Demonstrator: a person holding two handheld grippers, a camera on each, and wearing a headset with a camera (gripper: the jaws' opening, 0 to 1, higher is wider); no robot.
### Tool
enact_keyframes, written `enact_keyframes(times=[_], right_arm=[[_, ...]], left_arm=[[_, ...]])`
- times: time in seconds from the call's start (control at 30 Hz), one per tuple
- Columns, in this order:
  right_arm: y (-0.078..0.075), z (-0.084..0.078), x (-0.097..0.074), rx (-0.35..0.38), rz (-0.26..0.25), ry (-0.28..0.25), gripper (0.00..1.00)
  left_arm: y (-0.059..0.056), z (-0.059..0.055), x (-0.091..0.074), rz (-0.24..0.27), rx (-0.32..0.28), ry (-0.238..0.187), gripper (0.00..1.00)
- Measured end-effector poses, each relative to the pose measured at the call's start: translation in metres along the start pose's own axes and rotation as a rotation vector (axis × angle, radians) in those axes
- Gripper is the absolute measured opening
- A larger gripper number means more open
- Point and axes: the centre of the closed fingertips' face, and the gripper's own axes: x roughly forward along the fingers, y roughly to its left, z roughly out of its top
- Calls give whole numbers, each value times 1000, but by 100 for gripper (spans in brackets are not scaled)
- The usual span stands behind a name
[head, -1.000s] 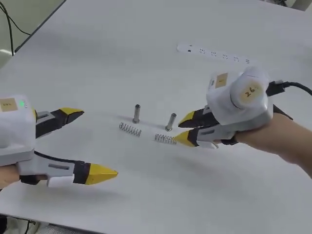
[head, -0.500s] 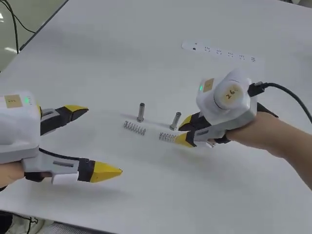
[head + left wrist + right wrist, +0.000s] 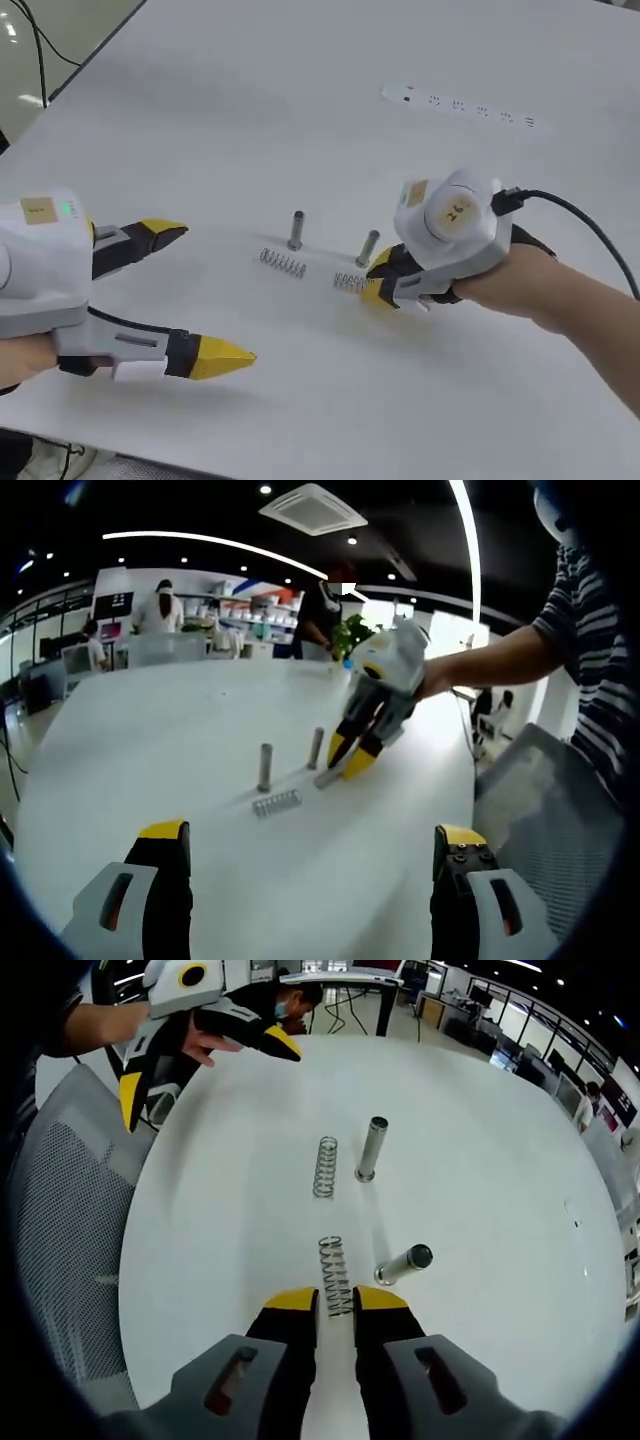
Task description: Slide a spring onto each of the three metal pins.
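Two upright metal pins (image 3: 297,229) (image 3: 367,247) stand mid-table, each with a spring lying in front of it. Beside the nearer pin (image 3: 402,1262), the right gripper (image 3: 336,1302) has its jaws pinched on the end of one spring (image 3: 333,1268), which still lies flat on the table. That gripper (image 3: 378,278) is down low at the spring (image 3: 347,282) in the head view. The other spring (image 3: 283,263) lies free by the farther pin (image 3: 371,1148). My left gripper (image 3: 200,295) hovers open to the left, holding nothing. From its view (image 3: 310,832) the pins (image 3: 265,767) (image 3: 316,748) and the free spring (image 3: 277,802) lie ahead.
A white power strip (image 3: 458,105) lies at the far right of the white table (image 3: 250,110). A black cable (image 3: 35,50) hangs past the table's left edge. A grey mesh chair (image 3: 60,1260) stands at the table's side. People stand in the room behind (image 3: 160,605).
The right gripper's jaws have narrowed from a clear gap to a pinch on the spring's end, and it has sunk closer to the table. The left gripper stays open.
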Motion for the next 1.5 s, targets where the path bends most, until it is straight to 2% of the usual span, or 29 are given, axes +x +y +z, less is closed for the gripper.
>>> enact_keyframes(times=[0.17,0.3,0.7,1.07,1.27,1.5], right_arm=[[-1,-5,2,19,2,10,8],[0,-3,1,34,-4,-14,8],[16,6,-30,-19,-14,-56,7],[35,11,-57,-79,-12,-57,7],[43,16,-66,-95,-14,-75,7],[47,16,-74,-107,-28,-81,7]], left_arm=[[-1,-2,0,-2,-2,5,98],[-4,-3,1,-9,-2,13,98],[-16,6,11,-42,7,5,98],[-34,12,24,-105,23,12,95],[-42,18,34,-143,41,8,92],[-58,23,51,-203,80,1,87]])
